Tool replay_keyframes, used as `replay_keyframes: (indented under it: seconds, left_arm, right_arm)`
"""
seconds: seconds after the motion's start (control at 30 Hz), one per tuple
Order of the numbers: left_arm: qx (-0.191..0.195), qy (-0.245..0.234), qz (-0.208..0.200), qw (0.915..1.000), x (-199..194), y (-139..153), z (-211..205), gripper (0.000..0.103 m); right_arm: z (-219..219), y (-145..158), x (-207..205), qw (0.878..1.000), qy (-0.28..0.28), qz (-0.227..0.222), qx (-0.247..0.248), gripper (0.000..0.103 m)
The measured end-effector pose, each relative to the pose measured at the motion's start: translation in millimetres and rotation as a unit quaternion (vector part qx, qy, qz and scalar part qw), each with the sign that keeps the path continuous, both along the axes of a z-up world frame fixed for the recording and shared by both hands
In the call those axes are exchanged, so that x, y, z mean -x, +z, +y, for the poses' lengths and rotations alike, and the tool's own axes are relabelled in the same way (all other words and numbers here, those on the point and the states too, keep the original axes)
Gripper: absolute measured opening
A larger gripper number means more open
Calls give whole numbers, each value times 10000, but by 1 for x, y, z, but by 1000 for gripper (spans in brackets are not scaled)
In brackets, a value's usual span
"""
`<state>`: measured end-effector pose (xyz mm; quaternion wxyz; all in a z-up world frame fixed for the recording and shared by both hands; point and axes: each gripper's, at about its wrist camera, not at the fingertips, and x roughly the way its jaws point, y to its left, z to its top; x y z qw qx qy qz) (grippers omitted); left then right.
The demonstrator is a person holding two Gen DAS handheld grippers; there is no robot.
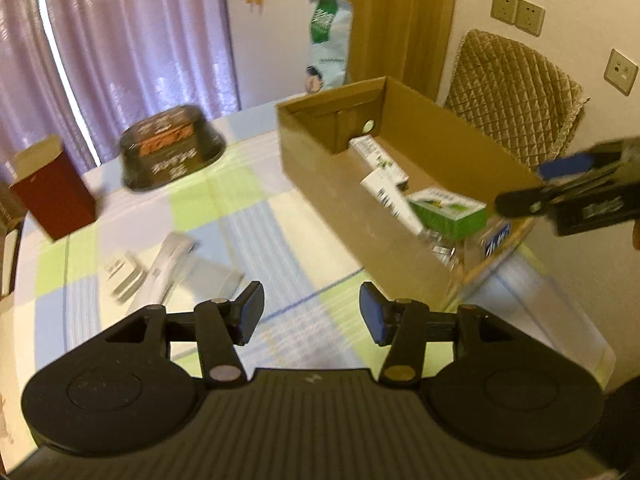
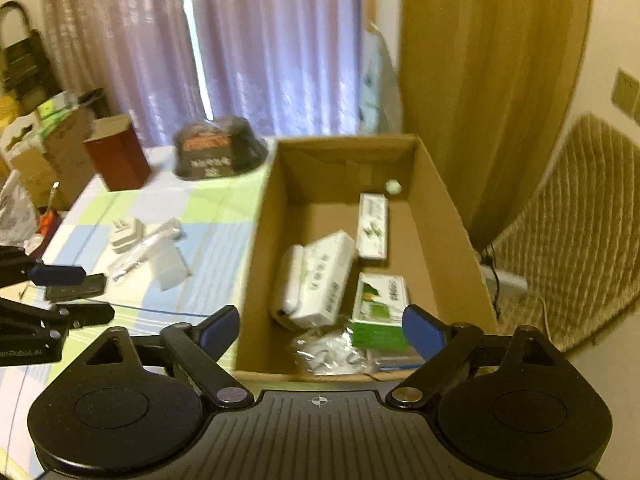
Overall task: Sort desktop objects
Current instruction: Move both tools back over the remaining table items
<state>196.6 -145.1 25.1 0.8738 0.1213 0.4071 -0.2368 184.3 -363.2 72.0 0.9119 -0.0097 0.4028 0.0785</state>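
Four cartons lie in the open brown cardboard box (image 2: pixel 436 216): we count one long white-and-green carton (image 2: pixel 373 226) toward its far wall, one large white carton (image 2: pixel 320 276) in the middle with dark print too blurred to read, one slim white carton (image 2: pixel 289 280) just beside it, and one green-and-white carton (image 2: pixel 380 300) near the front wall. One crumpled clear plastic bag (image 2: pixel 332 354) fills the front end, touching the green-and-white carton. The box sits along the right edge of the table (image 2: pixel 208 236), which carries a green, blue and white checked cloth.

Still on the cloth, near the left edge, we see one white plug adapter (image 2: pixel 126 234), one clear plastic packet (image 2: pixel 168 264) and one long clear-wrapped item (image 2: pixel 148 244), close together. At the far edge stand one dark red box (image 2: pixel 118 156) with an open top and one black instant-noodle bowl (image 2: pixel 218 152) with orange and white lettering we cannot read.

Our right gripper (image 2: pixel 320 328) hangs above the front end of the cardboard box, its blue-padded fingers (image 2: pixel 424 332) spread wide with nothing between them. Our left gripper (image 1: pixel 312 312) hovers over the near edge of the table, tilted, likewise spread and empty. White lettering on its side is too small to read.

Beyond the table hang lilac curtains (image 2: pixel 272 40); one quilted tan chair (image 1: pixel 516 100) stands by the box.
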Motion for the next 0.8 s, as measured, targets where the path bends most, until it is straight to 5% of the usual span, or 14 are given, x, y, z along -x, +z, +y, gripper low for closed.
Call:
replay_keyframes:
  seconds: [0.37,0.53,0.8]
  left_arm:
    - [-190,637,212,9976,52,-18,89,60]
    - [-265,912,233,9952,62,-21,126,79]
    - [-354,1172,210,9923,63,-26,165,95]
  right_arm:
    - [61,-8,34,9983,564,92,-119,90]
    - [90,-18,38,9963,831,198,-122,90]
    - [123,-33,35,9929,1136,341,-110,90]
